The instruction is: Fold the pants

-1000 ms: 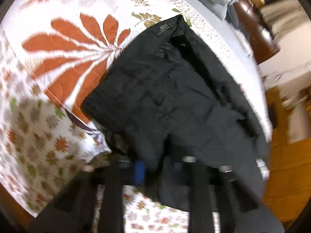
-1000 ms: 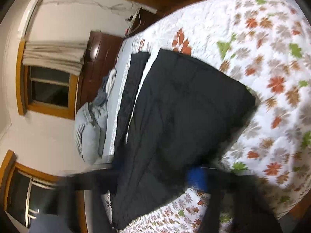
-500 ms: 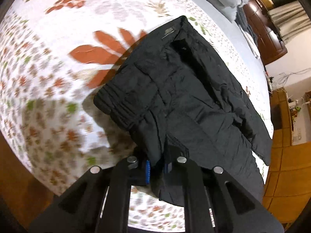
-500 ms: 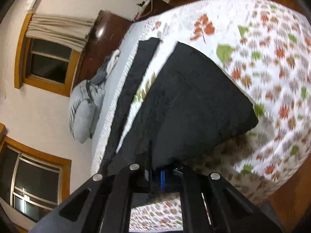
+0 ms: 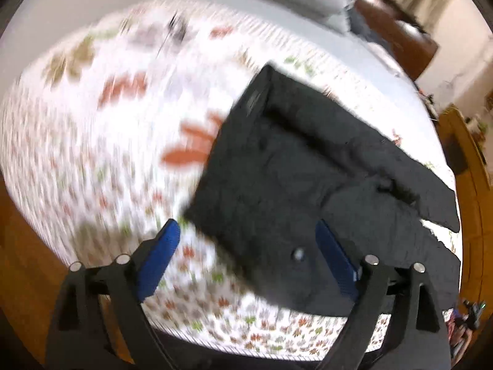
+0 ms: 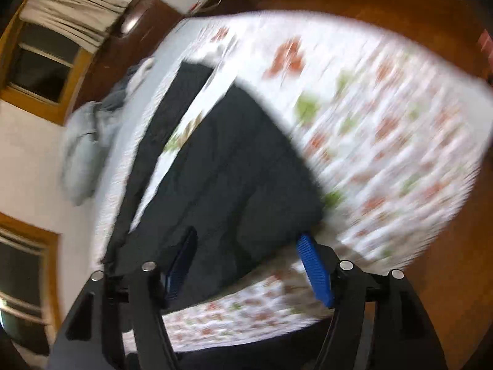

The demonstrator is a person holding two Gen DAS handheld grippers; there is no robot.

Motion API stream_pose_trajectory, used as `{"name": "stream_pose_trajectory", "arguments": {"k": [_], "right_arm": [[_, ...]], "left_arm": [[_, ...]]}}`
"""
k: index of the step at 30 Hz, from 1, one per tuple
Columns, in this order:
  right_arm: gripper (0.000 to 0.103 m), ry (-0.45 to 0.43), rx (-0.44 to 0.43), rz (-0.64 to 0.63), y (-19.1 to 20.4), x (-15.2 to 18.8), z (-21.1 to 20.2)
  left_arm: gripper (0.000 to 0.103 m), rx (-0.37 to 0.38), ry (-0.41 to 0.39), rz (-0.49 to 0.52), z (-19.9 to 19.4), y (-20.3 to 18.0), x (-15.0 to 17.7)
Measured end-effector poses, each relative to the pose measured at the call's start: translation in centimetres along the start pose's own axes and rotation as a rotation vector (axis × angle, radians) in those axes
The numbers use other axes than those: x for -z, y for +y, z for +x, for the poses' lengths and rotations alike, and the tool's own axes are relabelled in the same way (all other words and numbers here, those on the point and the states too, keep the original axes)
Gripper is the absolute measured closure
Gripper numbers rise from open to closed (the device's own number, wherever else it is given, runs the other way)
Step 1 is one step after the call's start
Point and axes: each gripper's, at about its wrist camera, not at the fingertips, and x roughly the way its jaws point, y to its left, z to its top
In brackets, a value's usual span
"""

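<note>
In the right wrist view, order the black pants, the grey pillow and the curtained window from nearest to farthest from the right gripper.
Measured from the right gripper, whose fingers are opening:
1. Black pants, just ahead on the bed, the near edge between the fingers.
2. Grey pillow, far left, at the bed's head.
3. Curtained window, upper left, on the wall beyond the pillow.

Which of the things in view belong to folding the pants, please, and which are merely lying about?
Job:
black pants
left tongs, opening
right tongs, opening
floral bedspread

Lying about:
grey pillow
dark wooden cabinet
</note>
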Motion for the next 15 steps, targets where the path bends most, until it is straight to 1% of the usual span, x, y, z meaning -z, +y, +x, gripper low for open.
{"name": "stream_pose_trajectory", "arguments": {"k": [1,2,3,4,5,6,7,8,9,11,12,14,15], "right_arm": [[0.035,-0.038,0.055,-0.038,1.0,-0.5,-1.1],[0.033,-0.068,0.084,-0.071,2.0,-1.2,-1.8],[0.029,-0.093,0.100,-0.100,3.3,-1.8,-2.3],[0.026,-0.115,0.107,-0.126,4.8,-2.7,-2.6],[0.020,-0.119,0.095,-0.142,5.9,-3.4,-2.5],[0.020,-0.111,0.078,-0.152,5.8,-3.9,-2.5],[0.020,-0.092,0.066,-0.162,7.0,-4.8,-1.6],[0.020,-0.075,0.048,-0.168,8.2,-5.6,-0.6],[0.020,-0.057,0.026,-0.167,9.8,-6.4,0.7],[0.020,-0.006,-0.040,-0.140,11.3,-8.3,3.8],[0.020,0.008,-0.060,-0.130,12.3,-8.7,4.9],[0.020,0.027,-0.092,-0.107,13.4,-10.5,7.6],[0.020,0.038,-0.104,-0.100,13.7,-11.3,8.7]], "left_arm": [[0.012,0.013,-0.022,0.023,-0.3,-0.4,-1.9],[0.012,0.023,-0.041,0.040,-0.3,-0.9,-3.5],[0.011,0.049,-0.065,0.065,0.1,-1.5,-5.8],[0.011,0.071,-0.074,0.084,0.8,-2.0,-7.7],[0.010,0.100,-0.070,0.106,1.7,-2.6,-9.4],[0.010,0.153,-0.034,0.137,3.5,-3.3,-12.0],[0.010,0.173,-0.010,0.149,4.7,-3.6,-13.4],[0.010,0.162,0.018,0.162,6.7,-3.9,-15.3],[0.010,0.148,0.028,0.165,8.0,-4.0,-16.4],[0.010,0.182,0.095,0.146,12.2,-3.8,-19.1],[0.010,0.190,0.141,0.135,14.3,-3.6,-20.0],[0.010,0.176,0.179,0.147,17.1,-3.5,-21.0],[0.010,0.167,0.183,0.158,18.0,-3.5,-21.5]]}}
